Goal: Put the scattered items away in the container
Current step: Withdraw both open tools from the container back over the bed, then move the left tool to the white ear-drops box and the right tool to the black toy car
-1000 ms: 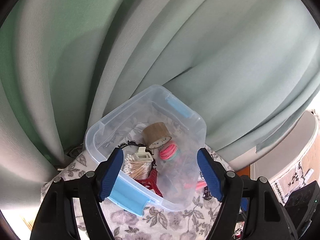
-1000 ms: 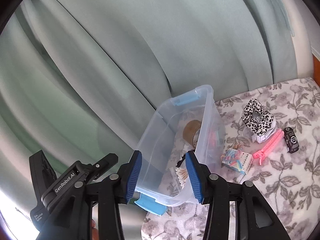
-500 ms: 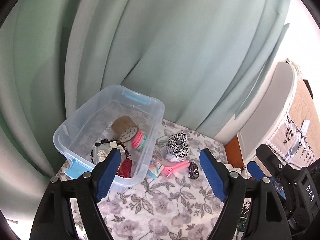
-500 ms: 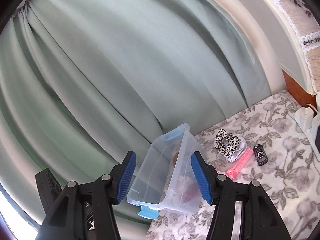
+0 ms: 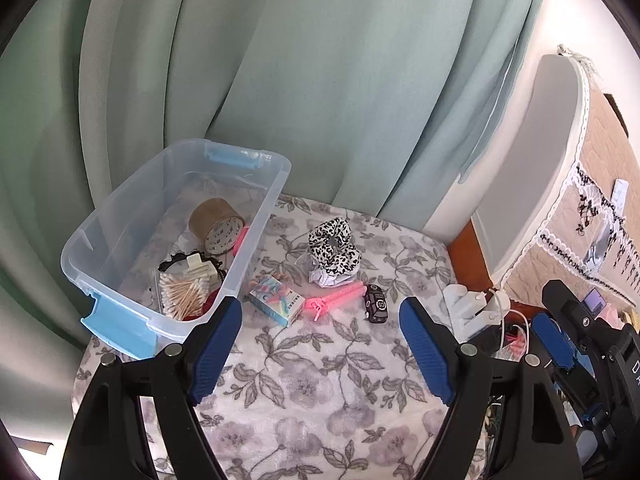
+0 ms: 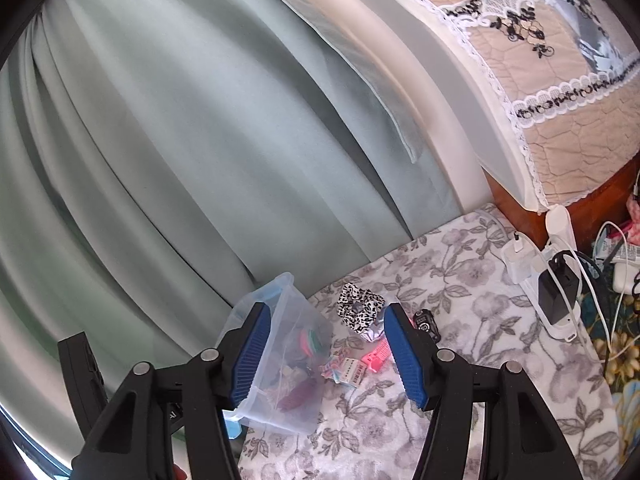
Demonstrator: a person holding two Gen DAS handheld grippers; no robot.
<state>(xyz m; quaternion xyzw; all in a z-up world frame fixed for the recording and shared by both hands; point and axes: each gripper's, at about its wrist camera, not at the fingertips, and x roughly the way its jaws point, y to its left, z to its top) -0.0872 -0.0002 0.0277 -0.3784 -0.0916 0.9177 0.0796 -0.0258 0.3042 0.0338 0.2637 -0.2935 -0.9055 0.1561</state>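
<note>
L gripper [image 5: 320,344] jaws wide, empty; R gripper [image 6: 326,354] jaws just opened, nothing gripped. Container [image 5: 120,216] sits at table's left w/ scrunchie [image 5: 334,240], pink clip [image 5: 336,296], toy car [image 5: 376,303] beside it.

Hardly any lettering I can read from either of my grippers.

On the black body of my other gripper [image 5: 624,368], at the right edge of my left wrist view, I make out a white "D" with more letters cut off by the frame. The tape roll [image 5: 218,226] in the clear container [image 5: 120,208] has dark printed marks around its face, too small to read. The small box [image 5: 276,300] on the floral cloth [image 5: 320,380] beside the container's near corner carries print and, in my right wrist view, a barcode-like strip [image 6: 352,370], illegible.
</note>
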